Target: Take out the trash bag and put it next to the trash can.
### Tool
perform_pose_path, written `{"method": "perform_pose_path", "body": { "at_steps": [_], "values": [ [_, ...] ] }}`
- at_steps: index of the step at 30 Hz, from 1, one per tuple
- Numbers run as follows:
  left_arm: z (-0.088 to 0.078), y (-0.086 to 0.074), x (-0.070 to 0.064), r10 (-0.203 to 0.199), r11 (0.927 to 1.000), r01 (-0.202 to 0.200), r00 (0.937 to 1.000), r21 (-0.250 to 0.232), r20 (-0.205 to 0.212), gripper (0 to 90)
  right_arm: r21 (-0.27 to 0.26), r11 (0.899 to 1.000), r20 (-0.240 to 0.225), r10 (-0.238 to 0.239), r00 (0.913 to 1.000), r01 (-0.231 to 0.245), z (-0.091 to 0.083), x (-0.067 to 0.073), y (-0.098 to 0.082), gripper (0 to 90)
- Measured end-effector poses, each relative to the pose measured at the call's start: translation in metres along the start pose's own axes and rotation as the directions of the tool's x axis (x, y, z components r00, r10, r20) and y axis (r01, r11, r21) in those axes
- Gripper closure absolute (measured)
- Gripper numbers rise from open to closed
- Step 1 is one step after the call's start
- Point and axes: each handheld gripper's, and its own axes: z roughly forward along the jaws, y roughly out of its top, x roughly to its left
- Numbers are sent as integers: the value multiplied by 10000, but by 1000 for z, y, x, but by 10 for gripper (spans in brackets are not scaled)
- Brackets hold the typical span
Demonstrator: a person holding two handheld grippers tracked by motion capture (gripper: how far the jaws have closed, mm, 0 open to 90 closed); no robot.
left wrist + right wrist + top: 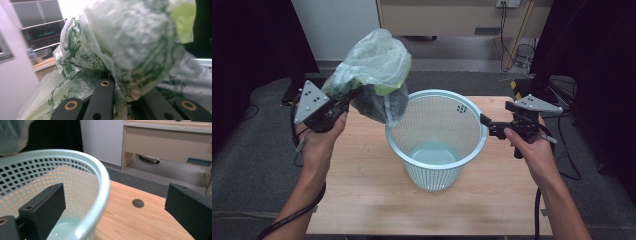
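A translucent green plastic bag (372,65) with dark contents hangs in the air to the left of a light blue mesh basket (432,172). My left gripper (349,100) is shut on the bag's lower part, level with the basket's rim. In the left gripper view the printed bag (130,45) bulges over the black jaws of the left gripper (127,87). My right gripper (487,125) is open at the basket's right rim. In the right gripper view the basket's rim (100,175) runs between the wide-apart jaws of the right gripper (115,195) without touching them. The basket stands upright with nothing inside.
The basket stands mid-table on a wooden table (362,200) with a small round hole (138,203) near its far edge. Behind are a wooden cabinet (452,17) and floor cables (519,55). Dark curtains hang on both sides.
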Motion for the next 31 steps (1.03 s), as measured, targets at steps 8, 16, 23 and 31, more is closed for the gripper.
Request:
{"method": "perform_pose_path", "body": {
  "at_steps": [8,16,23,31],
  "values": [
    [-7,-54,22,-346,9953,410,9967,874,-733,891,176,9983,593,540,9968,-551,1,-27,-41,45],
    [10,-146,9,-1028,9690,1205,9905,2159,-915,889,939,9898,983,983,9903,-1075,16,-42,-105,44],
    [18,-211,-15,-1737,9177,1803,9835,3540,-506,859,1789,9749,1287,1102,9855,-1324,35,-43,-157,46],
    [13,-221,-23,-1816,8976,1894,9817,3981,-577,685,3104,9380,2007,940,9751,-1543,54,-43,-192,60]
  ]
}}
